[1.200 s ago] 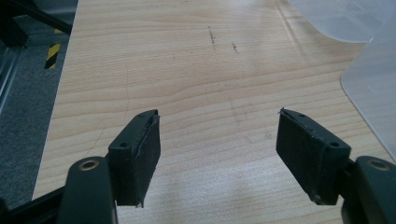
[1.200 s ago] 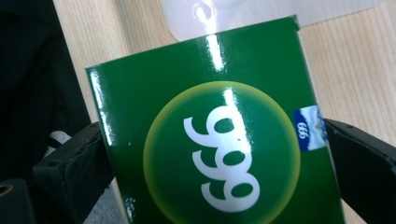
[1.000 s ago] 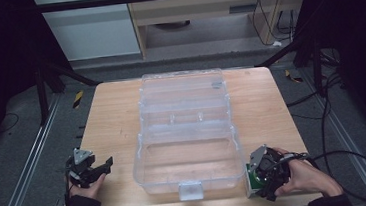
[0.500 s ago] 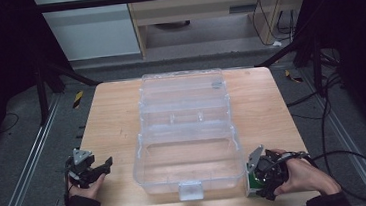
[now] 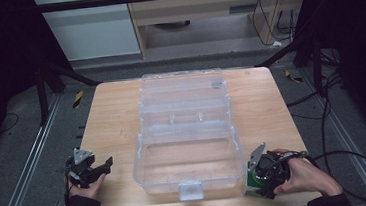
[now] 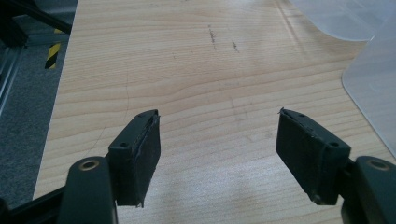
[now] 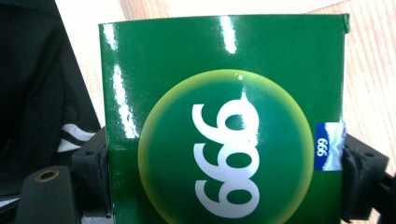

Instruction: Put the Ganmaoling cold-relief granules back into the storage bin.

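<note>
Seen from high view: wooden bench point(image 5: 106, 114), clear plastic case point(image 5: 186, 133) lying open mid-bench. Right hand-held gripper point(image 5: 255, 176) just closed, clenched on green box point(image 7: 224, 121) beside case's near right corner; "999" legible from right gripper view. Left hand-held gripper point(image 6: 217, 156) released, over bare wood.

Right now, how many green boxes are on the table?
1. The green box sits at the table's near right corner, beside the clear plastic case, clamped in the right gripper. Others may be hidden behind the case.
</note>
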